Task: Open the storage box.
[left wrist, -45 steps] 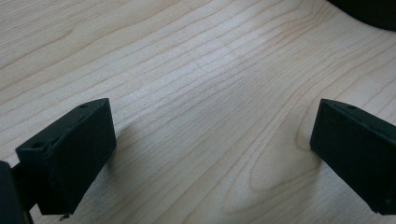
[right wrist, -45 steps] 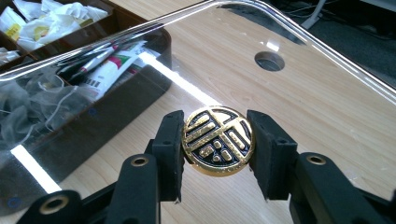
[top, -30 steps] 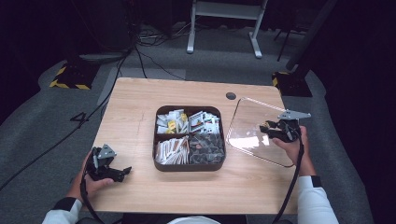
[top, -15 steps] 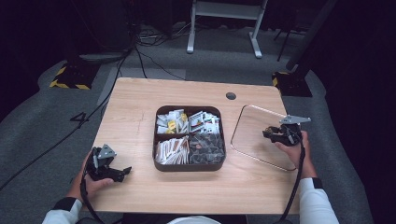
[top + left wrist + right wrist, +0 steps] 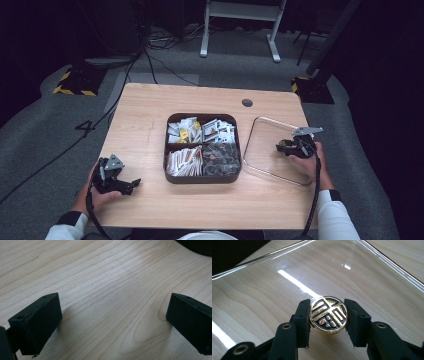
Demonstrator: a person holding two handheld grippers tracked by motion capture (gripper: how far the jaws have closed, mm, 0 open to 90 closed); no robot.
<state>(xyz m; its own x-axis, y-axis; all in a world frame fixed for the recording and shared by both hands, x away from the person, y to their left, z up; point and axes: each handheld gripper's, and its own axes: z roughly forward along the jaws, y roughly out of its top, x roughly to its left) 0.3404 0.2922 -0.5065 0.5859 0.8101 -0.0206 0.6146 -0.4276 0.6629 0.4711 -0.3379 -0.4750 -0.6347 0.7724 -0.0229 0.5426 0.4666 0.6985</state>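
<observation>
Right gripper [image 5: 328,322], fingers closed on the round gold-and-black knob [image 5: 328,317] of a clear glass lid [image 5: 270,150], which lies on the worktop [image 5: 145,120] just right of the brown four-compartment tray [image 5: 202,179] of packets. Left gripper [image 5: 127,186], fingers wide open and holding nothing, low over bare worktop at the near-left corner.

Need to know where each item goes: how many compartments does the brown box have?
4. Back left and back right hold packets; front left holds pale sachets; front right holds dark packets. Dividers partly covered, so finer splits may be hidden.
</observation>
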